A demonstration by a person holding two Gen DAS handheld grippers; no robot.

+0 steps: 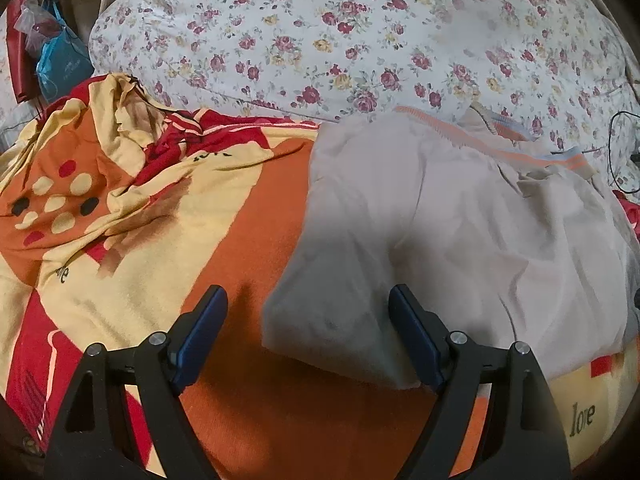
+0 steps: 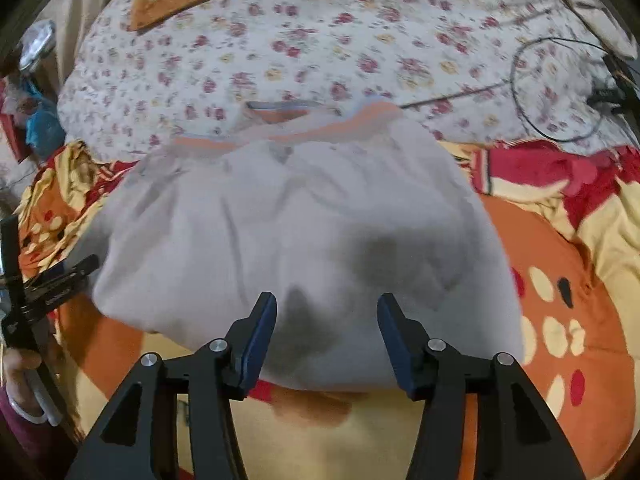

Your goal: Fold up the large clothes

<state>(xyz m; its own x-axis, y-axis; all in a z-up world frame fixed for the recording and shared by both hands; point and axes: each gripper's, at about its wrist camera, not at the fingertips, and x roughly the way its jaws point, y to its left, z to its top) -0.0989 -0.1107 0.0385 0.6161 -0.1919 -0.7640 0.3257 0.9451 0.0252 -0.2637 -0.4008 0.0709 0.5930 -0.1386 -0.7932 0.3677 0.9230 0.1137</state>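
Observation:
A pale grey garment (image 1: 460,216) with an orange and blue striped hem lies folded on an orange, yellow and red bedsheet (image 1: 248,216). My left gripper (image 1: 306,300) is open, above the garment's near left corner, holding nothing. In the right wrist view the same garment (image 2: 288,220) fills the middle, its striped edge at the far side. My right gripper (image 2: 326,308) is open over the garment's near edge and holds nothing. The left gripper (image 2: 60,276) shows at the left edge of the right wrist view, held by a hand.
A floral quilt (image 1: 340,40) lies bunched behind the garment. Black cables (image 2: 560,88) lie on it at the right. A blue bag (image 1: 60,64) and a red bag hang at the far left. The bedsheet is rumpled at the left (image 1: 100,152).

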